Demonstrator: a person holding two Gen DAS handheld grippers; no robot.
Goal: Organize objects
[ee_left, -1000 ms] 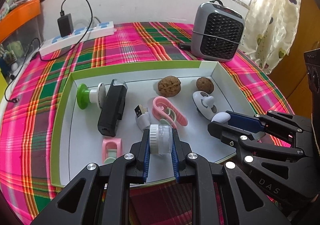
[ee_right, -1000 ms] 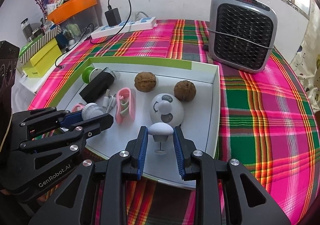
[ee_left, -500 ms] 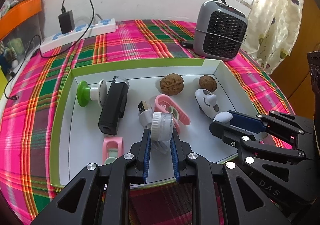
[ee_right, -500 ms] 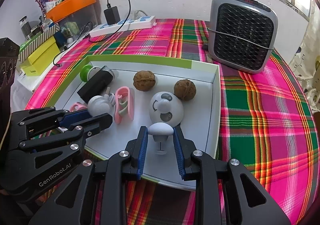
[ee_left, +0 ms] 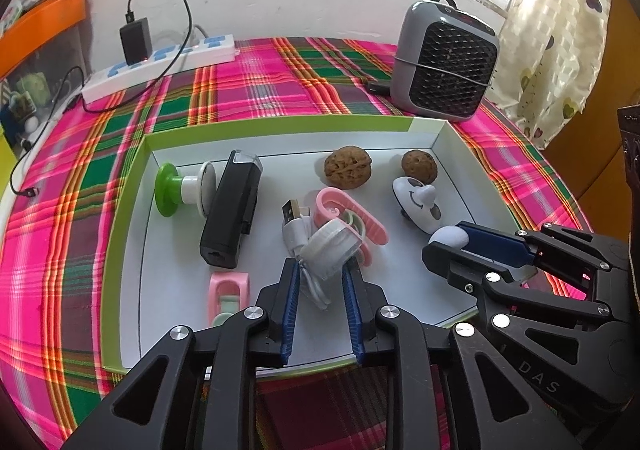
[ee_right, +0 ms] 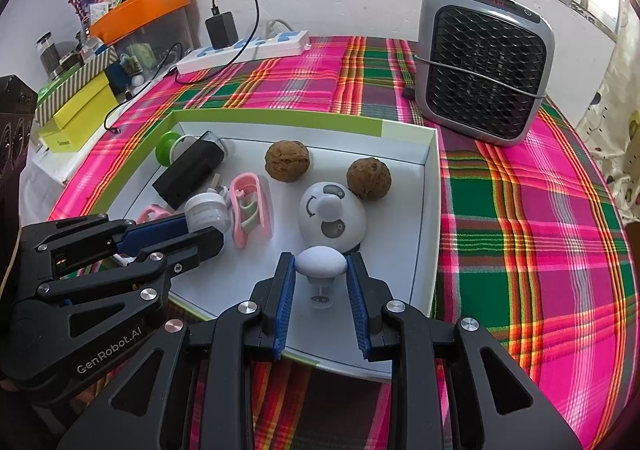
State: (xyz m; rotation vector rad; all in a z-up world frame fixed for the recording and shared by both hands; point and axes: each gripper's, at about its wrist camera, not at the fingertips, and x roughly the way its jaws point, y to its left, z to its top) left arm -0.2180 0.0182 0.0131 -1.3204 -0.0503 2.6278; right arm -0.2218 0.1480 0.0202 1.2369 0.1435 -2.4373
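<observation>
Two small things are in hand over the near part of the white tray (ee_left: 132, 290): the left gripper (ee_left: 320, 270) pinches a white cable reel (ee_left: 330, 244) by its round drum, and the right gripper (ee_right: 320, 270) pinches a pale mushroom-shaped knob (ee_right: 320, 261) across its cap. The reel looks light and hard-shelled, probably slick plastic, so the drum's flat faces seem the safest hold; its USB cable (ee_left: 294, 226) is limp and trails loose, and could snag on the pink clip (ee_left: 352, 218) just beside it. The drum is tilted, its axis leaning up and to the right in the left wrist view, and the plug end points away toward the tray's far wall. The knob seems light and rigid, its cap smooth and rounded, so it may slip; its stem hangs straight down, long axis upright, with the small foot just over the tray floor, near the panda-faced dome (ee_right: 332, 218).
</observation>
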